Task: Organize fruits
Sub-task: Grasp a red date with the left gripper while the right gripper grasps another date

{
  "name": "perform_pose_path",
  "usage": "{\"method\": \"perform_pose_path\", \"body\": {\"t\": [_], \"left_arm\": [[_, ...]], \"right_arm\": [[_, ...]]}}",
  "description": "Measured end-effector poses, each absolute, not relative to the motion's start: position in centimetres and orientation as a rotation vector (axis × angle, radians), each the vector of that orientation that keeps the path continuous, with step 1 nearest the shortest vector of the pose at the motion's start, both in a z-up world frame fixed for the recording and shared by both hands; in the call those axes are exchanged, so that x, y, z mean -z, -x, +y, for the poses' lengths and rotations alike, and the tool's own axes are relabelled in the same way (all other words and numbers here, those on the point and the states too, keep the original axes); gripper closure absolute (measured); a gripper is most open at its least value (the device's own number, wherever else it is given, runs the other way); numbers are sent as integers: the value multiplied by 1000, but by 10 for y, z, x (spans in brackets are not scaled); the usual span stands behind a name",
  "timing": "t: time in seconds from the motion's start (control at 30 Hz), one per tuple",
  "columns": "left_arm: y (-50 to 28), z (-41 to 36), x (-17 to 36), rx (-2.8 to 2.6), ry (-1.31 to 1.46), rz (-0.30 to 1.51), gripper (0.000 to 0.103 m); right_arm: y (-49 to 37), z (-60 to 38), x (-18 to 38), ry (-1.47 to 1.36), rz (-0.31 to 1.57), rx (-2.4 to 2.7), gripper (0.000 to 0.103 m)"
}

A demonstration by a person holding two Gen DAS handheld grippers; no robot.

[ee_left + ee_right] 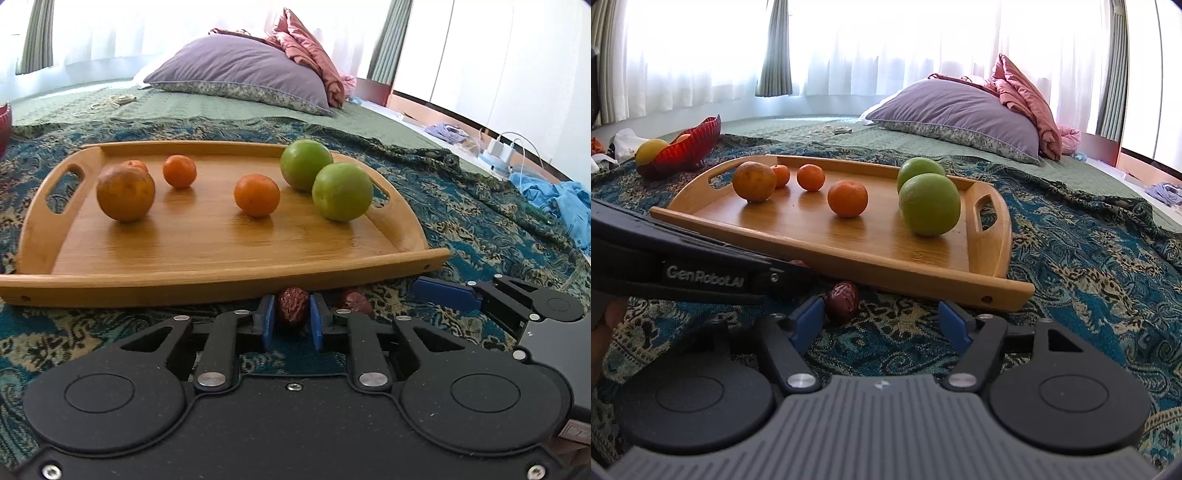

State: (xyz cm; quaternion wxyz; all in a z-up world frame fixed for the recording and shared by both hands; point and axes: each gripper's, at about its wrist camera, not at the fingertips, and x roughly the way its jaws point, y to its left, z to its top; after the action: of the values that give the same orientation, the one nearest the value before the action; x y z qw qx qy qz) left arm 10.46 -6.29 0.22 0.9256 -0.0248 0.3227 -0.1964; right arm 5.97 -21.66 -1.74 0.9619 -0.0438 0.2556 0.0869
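**Fruits on the tray, two red dates on the cloth**

The wooden tray [207,258] lies on the patterned blue cloth [480,229] of the bed. It holds six fruits. At its left end is one big dull orange [125,192], with a small orange [137,165] half hidden behind it. Two more small oranges, one at the back [179,171] and one in the middle [257,195], stand apart from each other. At the right end two green fruits [341,192] touch each other. A red bowl [689,146] stands on the cloth beyond the tray's left end. A yellow fruit [650,149] is at its rim, and another fruit inside is hard to make out.

The red dates are dark and wrinkled. Both lie on the cloth, just in front of the near edge of the tray. The left gripper [291,321] is clenched on one date [293,304], with a blue pad against each side. The second date [843,297] is just beside the left finger [807,317] of the right gripper [882,319]. The jaws of this gripper stand wide and nothing is between them.

In the right wrist view the left gripper covers its date almost fully. At the left edge there a part of a hand [605,332] is cut off.
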Motion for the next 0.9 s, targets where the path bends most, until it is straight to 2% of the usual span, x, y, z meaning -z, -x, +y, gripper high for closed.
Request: {"method": "perform_pose_path", "body": {"t": [0.3, 0.37, 0.43, 0.5, 0.9], "left_arm": [[-103, -52, -5, 368, 61, 651, 84], [-102, -50, -6, 363, 62, 649, 84], [-102, -47, -6, 357, 62, 647, 84], [-101, -45, -6, 349, 64, 647, 84], [-95, -42, -4, 328, 51, 638, 84]], "right_arm": [[-61, -208, 15, 27, 509, -193, 30], [-62, -205, 15, 27, 513, -198, 36], [-64, -203, 16, 25, 521, -205, 50], [-66, -202, 17, 25, 529, -201, 55], [-68, -197, 15, 8, 528, -184, 56]]}}
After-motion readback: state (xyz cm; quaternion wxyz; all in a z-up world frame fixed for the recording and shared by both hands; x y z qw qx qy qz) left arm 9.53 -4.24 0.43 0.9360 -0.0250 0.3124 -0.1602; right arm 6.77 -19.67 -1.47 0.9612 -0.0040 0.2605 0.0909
